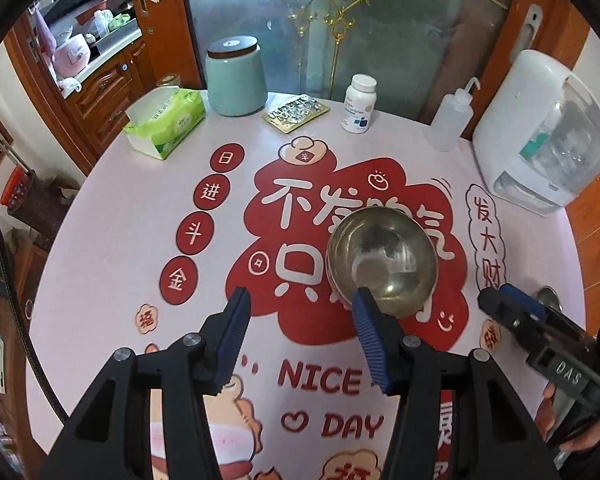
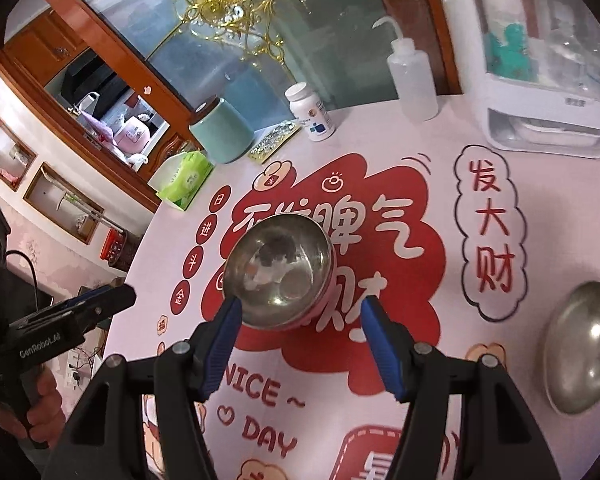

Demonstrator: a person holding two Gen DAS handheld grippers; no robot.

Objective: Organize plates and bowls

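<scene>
A stainless steel bowl with a pink outer wall (image 1: 382, 262) stood empty on the red cloud print at the middle of a round table (image 1: 112, 240) covered in a pink printed cloth, its polished inside showing only reflections. The left gripper (image 1: 300, 300) hovered just in front of the bowl with its blue-padded jaws released and nothing between them, one pad overlapping the bowl's near rim in the left wrist view, though contact could not be told. The right gripper (image 2: 298, 314) hung on the near side of the same bowl, jaws likewise spread and empty, the bowl framed between the two fingertips. To the right of the bowl, well apart from it, a second steel bowl (image 2: 584, 346) rested near the table's edge, also empty. Beyond the bowl, along the far rim, stood a teal ceramic jar (image 1: 236, 78) closed by a dark lid, a white pill bottle (image 1: 359, 103) with its cap on, a clear squeeze bottle (image 1: 452, 120) with a bent spout, a foil blister pack (image 1: 296, 112) and an open green pack of tissues (image 1: 166, 122). Far right of the bowl sat a white countertop appliance (image 1: 540, 132) with a clear cover, its contents too blurred to tell.
</scene>
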